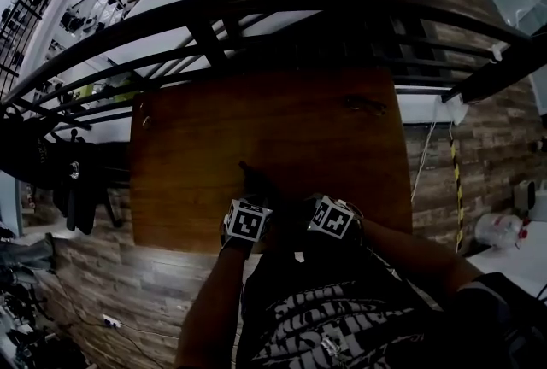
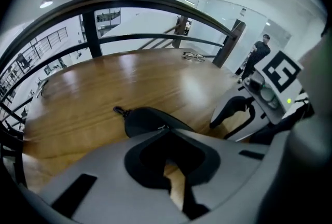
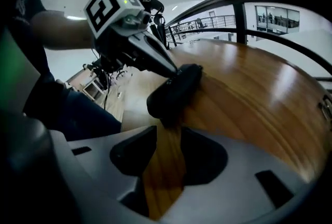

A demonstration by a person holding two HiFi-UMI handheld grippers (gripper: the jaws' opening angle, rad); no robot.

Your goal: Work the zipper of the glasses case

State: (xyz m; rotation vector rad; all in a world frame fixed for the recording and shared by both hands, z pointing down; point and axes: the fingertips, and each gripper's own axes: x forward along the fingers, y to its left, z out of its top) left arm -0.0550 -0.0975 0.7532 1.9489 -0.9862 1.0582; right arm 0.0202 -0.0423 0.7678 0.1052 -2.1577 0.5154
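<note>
Table [image 1: 291,137] lies open beyond the glasses case [image 1: 255,184]; glasses [image 1: 366,105] near far edge.

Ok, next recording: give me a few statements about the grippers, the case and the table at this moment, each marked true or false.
1. The right gripper has its jaws apart, with only bare wood between them. True.
2. The left gripper has its jaws wide open. False: they are closed together, tips right at the glasses case.
3. A pair of glasses lies at the far end of the table, well apart from the case. True.
4. The glasses case lies on the floor. False: it lies on the wooden table, near its near edge, just ahead of both grippers.
</note>
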